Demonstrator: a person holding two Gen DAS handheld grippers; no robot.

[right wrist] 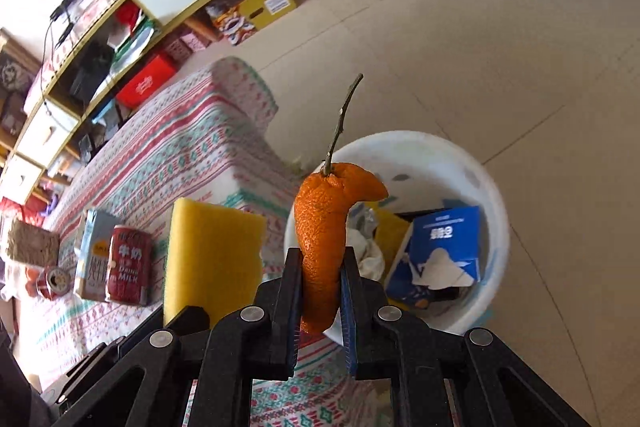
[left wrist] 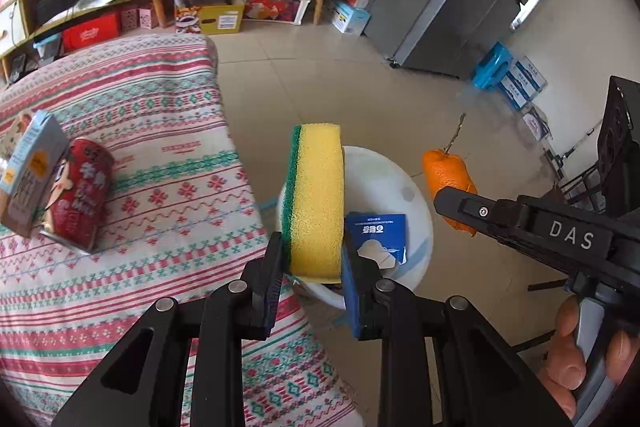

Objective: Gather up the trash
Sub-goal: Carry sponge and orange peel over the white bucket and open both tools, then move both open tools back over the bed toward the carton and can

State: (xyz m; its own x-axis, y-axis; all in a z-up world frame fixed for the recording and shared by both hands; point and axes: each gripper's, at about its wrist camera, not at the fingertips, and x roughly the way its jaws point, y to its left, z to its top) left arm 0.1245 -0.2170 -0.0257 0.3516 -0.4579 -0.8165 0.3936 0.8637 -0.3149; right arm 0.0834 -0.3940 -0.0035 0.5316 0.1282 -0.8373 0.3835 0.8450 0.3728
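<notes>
A yellow-and-green sponge (left wrist: 314,203) stood pinched in my left gripper (left wrist: 312,259) and a stemmed orange peel (right wrist: 324,247) in my right gripper (right wrist: 320,291), both above the white bin (right wrist: 492,187) beside the patterned table (left wrist: 140,155).

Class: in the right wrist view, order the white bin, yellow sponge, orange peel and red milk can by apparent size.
1. white bin
2. yellow sponge, though nearness enlarges it
3. orange peel, likewise near
4. red milk can, farther off
</notes>
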